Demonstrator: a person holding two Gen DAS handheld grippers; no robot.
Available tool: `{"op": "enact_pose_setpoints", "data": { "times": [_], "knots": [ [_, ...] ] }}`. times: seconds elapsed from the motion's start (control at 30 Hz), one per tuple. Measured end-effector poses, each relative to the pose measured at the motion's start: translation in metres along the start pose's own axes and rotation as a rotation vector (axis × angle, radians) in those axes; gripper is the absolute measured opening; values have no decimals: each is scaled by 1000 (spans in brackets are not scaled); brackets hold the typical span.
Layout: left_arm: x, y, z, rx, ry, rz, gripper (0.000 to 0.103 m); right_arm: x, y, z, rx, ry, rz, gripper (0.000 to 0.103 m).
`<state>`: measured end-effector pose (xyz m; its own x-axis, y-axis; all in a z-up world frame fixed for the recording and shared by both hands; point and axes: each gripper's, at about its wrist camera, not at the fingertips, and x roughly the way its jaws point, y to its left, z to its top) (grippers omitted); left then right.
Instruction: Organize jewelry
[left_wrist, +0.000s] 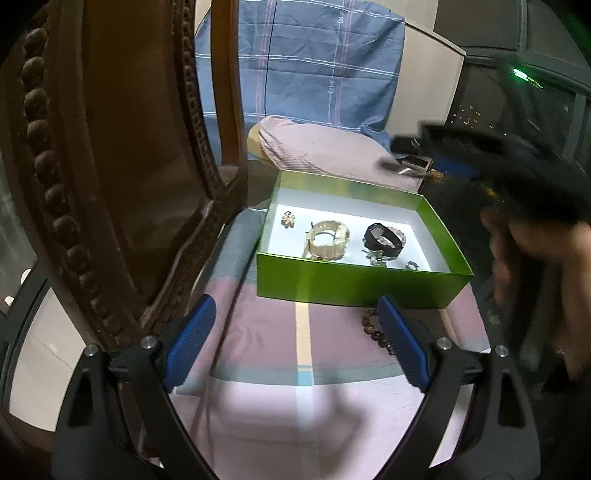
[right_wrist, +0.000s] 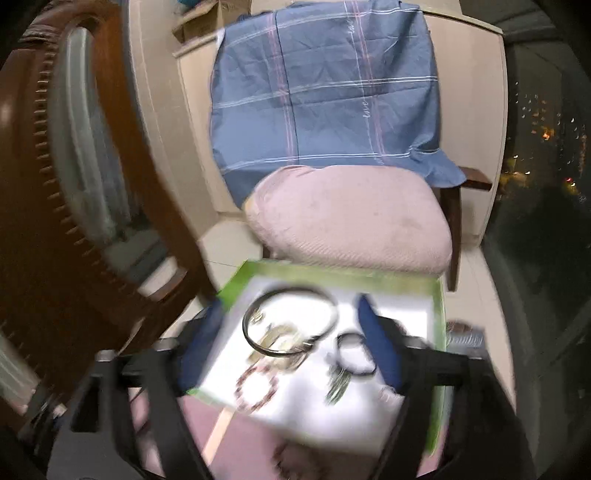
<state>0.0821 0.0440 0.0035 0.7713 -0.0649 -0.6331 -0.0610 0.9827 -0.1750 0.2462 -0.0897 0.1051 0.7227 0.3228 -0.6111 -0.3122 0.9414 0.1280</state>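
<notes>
While the left gripper hangs low over the pink striped cloth, its blue pads stand wide apart with nothing between them. Just beyond its right pad, a brown bead bracelet lies on the cloth outside the box, close to the near wall. Farther on sits the green box with its white floor, and inside it, from left to right, are a small flower-shaped piece, a pale gold bangle, a black watch with a small cluster of pieces before it, and a little ring near the right front corner. To the right of the box, the right gripper shows as a dark blur held in the person's hand. From the right wrist view, blurred by motion, the right gripper hovers over the same box with its jaws spread wide; a thin dark metal bangle lies between the blue pads, and I cannot tell whether either pad touches it. Beyond the box stands a chair with a pink cushion and a blue plaid cloth draped over its back. A carved wooden mirror frame rises at the left.
</notes>
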Motion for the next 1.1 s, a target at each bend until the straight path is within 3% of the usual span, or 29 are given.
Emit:
{"op": "enact_pose_setpoints", "data": {
  "times": [0.07, 0.17, 0.33, 0.43, 0.53, 0.77, 1.1],
  "knots": [
    [0, 2, 0, -2, 5, -3, 88, -11, -8, 6, 47, -27, -2, 76],
    [1, 1, 0, 11, 9, -11, 88, -53, -12, -12, 37, -106, 20, 82],
    [6, -9, -3, 36, 22, -18, 88, -108, -13, -95, -117, -127, -118, 89],
    [10, -19, -9, 65, 29, -17, 88, -117, -24, -134, -97, -98, -143, 90],
    [15, -29, -16, 86, 43, -26, 88, -120, -44, -159, 18, -66, -145, 90],
    [26, -44, -28, 112, 85, -36, 88, -112, -61, -170, 61, -22, -136, 90],
    [33, -51, -32, 127, 103, -30, 88, -114, -66, -166, 66, -28, -130, 90]
  ]
}}
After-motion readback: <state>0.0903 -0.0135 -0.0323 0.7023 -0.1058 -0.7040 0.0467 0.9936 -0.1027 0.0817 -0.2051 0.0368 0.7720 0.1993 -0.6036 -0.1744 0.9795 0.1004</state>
